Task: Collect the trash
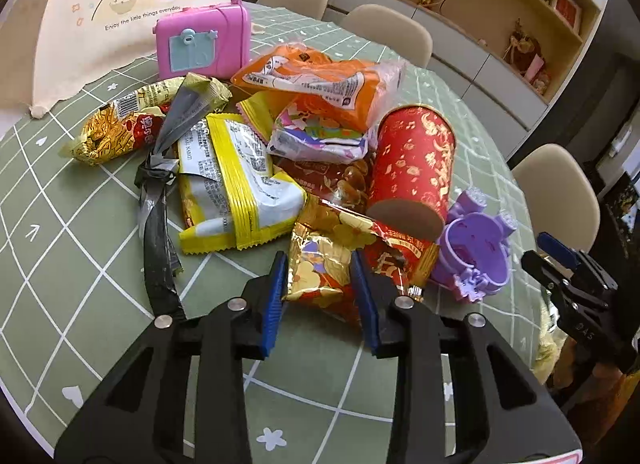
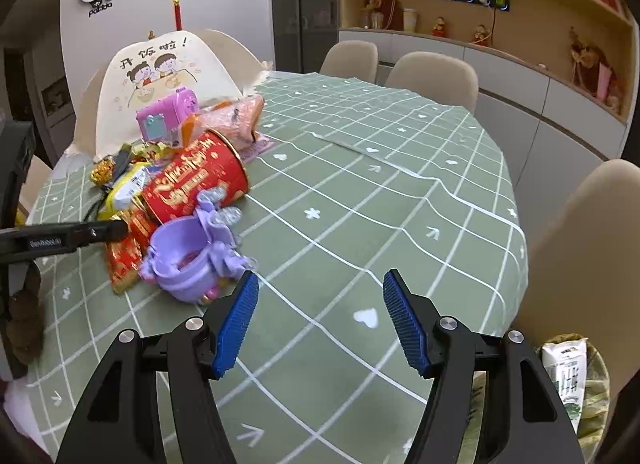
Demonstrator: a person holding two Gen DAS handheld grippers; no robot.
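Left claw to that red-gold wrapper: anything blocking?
Nothing visible. The left claw is open with the near end of the red-gold wrapper already between its fingers. The red cup and purple toy lie beside the wrapper on the right, not in the path.
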